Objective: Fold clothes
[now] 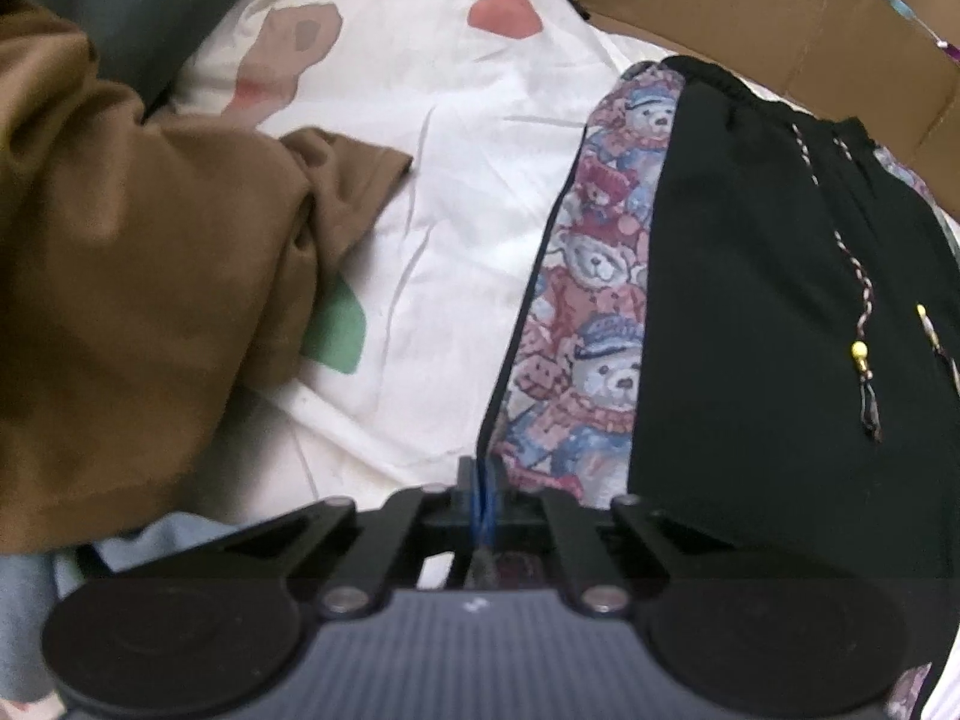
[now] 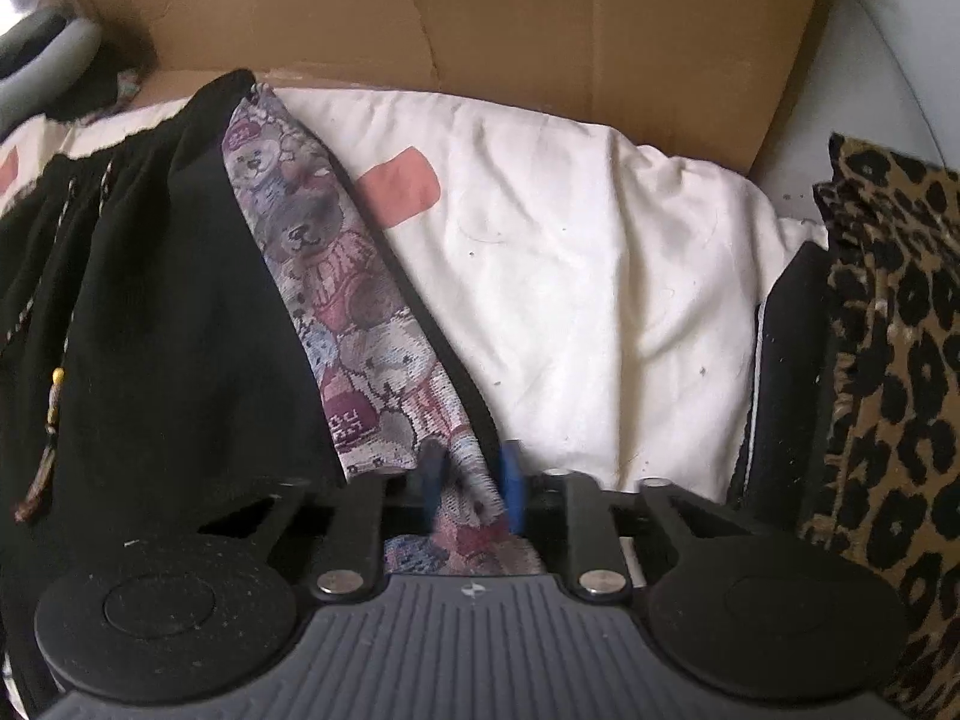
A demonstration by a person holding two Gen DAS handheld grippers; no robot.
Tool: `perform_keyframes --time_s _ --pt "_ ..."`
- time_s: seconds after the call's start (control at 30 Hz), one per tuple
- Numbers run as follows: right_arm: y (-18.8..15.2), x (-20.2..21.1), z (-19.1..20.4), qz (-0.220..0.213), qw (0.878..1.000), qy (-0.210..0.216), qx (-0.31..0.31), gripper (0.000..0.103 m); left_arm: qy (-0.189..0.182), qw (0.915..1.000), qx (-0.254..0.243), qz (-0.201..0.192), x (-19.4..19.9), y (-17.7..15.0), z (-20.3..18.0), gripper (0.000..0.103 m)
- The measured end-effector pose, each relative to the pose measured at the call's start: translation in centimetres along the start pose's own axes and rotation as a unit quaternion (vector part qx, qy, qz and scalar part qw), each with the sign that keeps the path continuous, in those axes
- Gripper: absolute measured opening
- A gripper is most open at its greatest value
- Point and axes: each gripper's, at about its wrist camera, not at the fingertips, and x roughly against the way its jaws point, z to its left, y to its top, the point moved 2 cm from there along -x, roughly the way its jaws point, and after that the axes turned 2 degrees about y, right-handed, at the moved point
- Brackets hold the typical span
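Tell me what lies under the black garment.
Under the black garment a teddy-bear print fabric shows along both edges, on a cream sheet. Whether the print runs unbroken beneath cannot be seen. Both grippers pinch that print edge.

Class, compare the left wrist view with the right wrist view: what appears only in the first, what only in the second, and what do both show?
Only the left wrist view shows the brown garment and the green patch on the sheet. Only the right wrist view shows the leopard-print fabric. Both show the black garment with its teddy-bear print panel, the white sheet, the cardboard behind, and a gripper at the bear-print edge: left gripper, right gripper.
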Motion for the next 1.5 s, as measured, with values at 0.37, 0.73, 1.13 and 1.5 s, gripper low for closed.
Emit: perform_keyframes --time_s 0.37,0.73,1.13,1.5 --pt "0.1 0.3 -0.7 0.007 1.000 -0.020 0.002 0.005 -0.023 0.9984 0.048 0.021 -0.4 -0.4 1.2 0.010" --pt "-2.7 2.3 -1.9 0.048 0.999 -0.007 0.014 0.028 -0.035 0.9969 0.043 0.055 1.4 -3.8 1.9 0.021" --pt "-3.8 2.9 -2.4 0.074 0.995 -0.062 0.040 0.000 -0.005 0.9968 -0.016 0.079 2.1 -4.0 2.6 0.003" --pt "-2.5 5.2 -3.0 0.025 0.998 -0.048 -0.014 0.020 -0.020 0.9975 -0.018 0.065 3.6 -2.5 1.7 0.034"
